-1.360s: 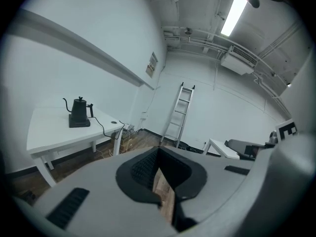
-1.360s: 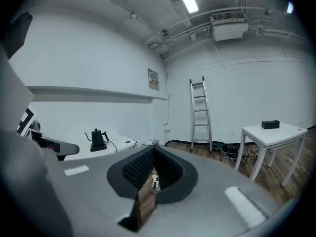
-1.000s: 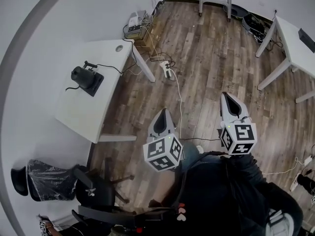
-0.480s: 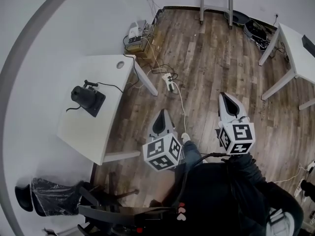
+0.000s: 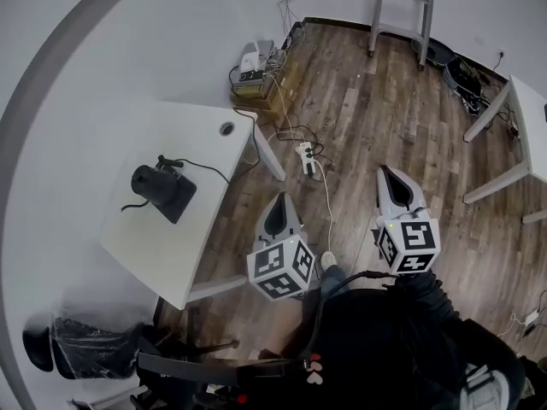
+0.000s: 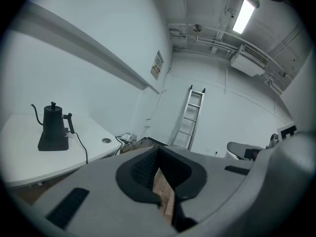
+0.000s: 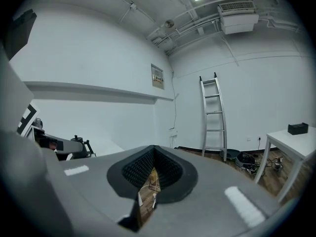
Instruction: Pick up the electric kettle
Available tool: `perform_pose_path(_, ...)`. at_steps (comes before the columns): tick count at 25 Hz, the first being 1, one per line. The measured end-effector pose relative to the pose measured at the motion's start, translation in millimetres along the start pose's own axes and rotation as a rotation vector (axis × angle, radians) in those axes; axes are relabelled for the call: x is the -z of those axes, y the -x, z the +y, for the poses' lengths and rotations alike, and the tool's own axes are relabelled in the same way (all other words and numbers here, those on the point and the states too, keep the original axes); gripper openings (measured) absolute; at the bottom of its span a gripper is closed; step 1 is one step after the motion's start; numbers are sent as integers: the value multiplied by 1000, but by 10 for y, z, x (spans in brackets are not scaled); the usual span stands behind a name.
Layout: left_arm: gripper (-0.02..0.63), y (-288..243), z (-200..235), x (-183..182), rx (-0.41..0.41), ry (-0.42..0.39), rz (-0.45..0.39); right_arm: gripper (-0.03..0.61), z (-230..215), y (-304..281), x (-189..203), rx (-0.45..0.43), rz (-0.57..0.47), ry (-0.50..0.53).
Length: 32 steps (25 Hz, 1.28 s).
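Note:
The black electric kettle (image 5: 154, 182) stands on its black base on a white table (image 5: 145, 237) at the left, with a cord trailing from it. In the left gripper view the kettle (image 6: 53, 125) shows far off at the left, with a thin spout and a side handle. Only its top (image 7: 79, 143) shows in the right gripper view. My left gripper (image 5: 279, 207) is shut and empty over the wooden floor, well right of the table. My right gripper (image 5: 391, 188) is shut and empty too, further right. Both point level toward the far wall.
A ladder (image 5: 402, 7) leans on the far wall. A power strip (image 5: 306, 156) and cables lie on the floor near the table's leg. Boxes with devices (image 5: 261, 67) sit by the wall. Another white table (image 5: 526, 109) stands at right, an office chair (image 5: 167, 348) at lower left.
The person has walked forward with both grippers held shut. In the head view the white table and kettle have drifted right and down, closer to the left gripper.

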<state>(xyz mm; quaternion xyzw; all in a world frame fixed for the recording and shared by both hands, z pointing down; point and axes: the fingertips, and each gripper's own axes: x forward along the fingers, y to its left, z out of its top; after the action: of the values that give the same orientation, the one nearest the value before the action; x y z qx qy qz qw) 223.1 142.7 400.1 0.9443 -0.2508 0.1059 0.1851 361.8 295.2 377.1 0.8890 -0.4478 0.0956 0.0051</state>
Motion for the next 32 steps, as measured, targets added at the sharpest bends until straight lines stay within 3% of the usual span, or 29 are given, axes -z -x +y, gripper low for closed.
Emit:
perform_pose_path(11,2,-215,939,-261,-151,60,-28,2,719,-929,-38,-152,28,31)
perform_pose_path(21,0,1,1697,-309,-332,141,-72,2,1450,-1435,-23,-322,51,86)
perform_pose_path(29,0,409,2338,-401,-587,242,-165,2,2359,-1934,-86,-595,61,155)
perform_pose_path(32,0,637,2567,-464,-726,282,-220,2,2845,-2151,-140,-751,58,178)
